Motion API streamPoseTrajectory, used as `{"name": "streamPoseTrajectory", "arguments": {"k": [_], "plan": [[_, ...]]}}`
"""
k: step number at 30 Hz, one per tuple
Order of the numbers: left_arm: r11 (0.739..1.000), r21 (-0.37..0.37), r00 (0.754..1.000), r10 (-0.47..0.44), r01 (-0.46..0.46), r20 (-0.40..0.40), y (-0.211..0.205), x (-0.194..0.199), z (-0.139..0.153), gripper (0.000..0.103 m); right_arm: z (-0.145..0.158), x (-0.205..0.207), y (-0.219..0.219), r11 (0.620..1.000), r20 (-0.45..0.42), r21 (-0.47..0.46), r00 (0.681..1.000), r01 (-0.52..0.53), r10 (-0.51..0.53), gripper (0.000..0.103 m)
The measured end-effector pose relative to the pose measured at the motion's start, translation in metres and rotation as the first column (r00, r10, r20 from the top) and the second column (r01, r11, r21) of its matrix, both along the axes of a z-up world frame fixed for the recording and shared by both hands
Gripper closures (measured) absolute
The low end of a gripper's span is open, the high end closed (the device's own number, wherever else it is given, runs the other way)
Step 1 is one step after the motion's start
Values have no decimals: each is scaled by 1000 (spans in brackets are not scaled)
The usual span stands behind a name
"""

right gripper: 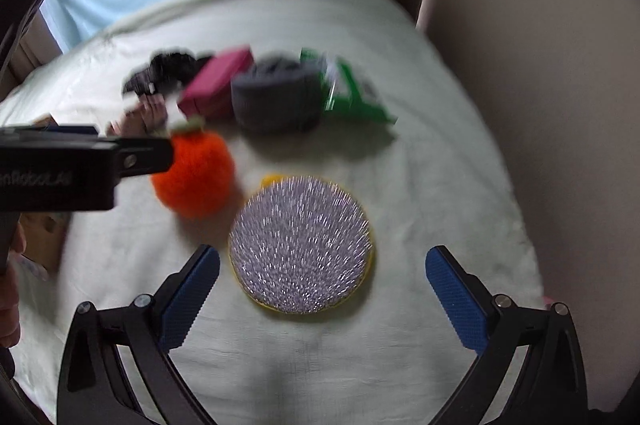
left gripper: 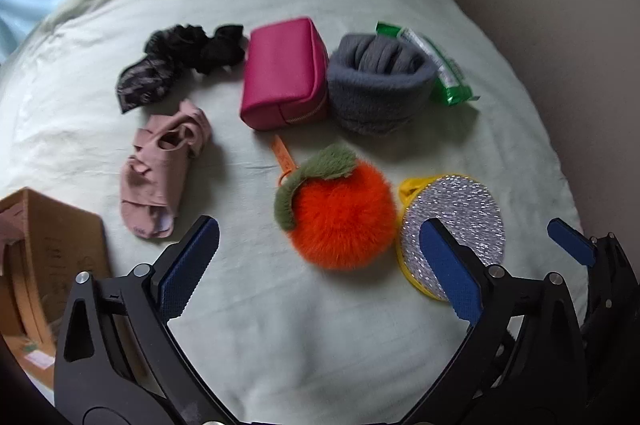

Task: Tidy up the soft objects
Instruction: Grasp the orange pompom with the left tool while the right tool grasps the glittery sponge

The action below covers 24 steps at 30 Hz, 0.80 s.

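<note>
My right gripper (right gripper: 322,289) is wide open w/ the sparkly round pad (right gripper: 302,245) just ahead, ready to grab. Left gripper (left gripper: 320,265) open too, fluffy orange pom-pom (left gripper: 340,213) between its fingers.

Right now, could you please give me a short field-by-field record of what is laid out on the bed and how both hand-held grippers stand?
surface: pale bed sheet
back row: black fabric, pink pouch, grey roll, green packet
front row: pink sock, orange pompom, silver round pad
container: cardboard box, at left
left hand-held gripper: open, holding nothing
right hand-held gripper: open, over the pad
</note>
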State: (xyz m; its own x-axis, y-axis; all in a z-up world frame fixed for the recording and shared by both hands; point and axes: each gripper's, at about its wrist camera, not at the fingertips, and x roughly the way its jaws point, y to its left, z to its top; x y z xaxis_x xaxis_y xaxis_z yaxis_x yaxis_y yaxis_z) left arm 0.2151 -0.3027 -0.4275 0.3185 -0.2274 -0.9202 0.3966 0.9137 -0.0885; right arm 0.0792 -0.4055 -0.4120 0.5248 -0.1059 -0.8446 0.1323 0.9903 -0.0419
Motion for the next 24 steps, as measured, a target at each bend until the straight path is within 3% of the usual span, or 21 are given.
{"name": "streamPoseTrajectory", "arguments": {"k": [7, 9, 12, 19, 24], "plan": [[1000, 29, 998, -5, 7, -69, -17, 23, -42, 10, -31, 28, -4, 999, -74, 18, 997, -38, 39, 1], [999, 39, 994, -10, 15, -106, -21, 29, -57, 29, -37, 35, -4, 998, -84, 31, 995, -47, 50, 3], [999, 40, 989, -12, 18, -150, -25, 34, -73, 45, -47, 42, -4, 995, -106, 45, 990, -84, 88, 9], [998, 57, 991, -19, 27, -130, -26, 40, -84, 60, -55, 41, -7, 992, -116, 86, 988, -88, 98, 15], [999, 51, 992, -9, 16, -129, -20, 48, -79, 66, -52, 38, -7, 990, -119, 98, 987, -99, 111, 27]]}}
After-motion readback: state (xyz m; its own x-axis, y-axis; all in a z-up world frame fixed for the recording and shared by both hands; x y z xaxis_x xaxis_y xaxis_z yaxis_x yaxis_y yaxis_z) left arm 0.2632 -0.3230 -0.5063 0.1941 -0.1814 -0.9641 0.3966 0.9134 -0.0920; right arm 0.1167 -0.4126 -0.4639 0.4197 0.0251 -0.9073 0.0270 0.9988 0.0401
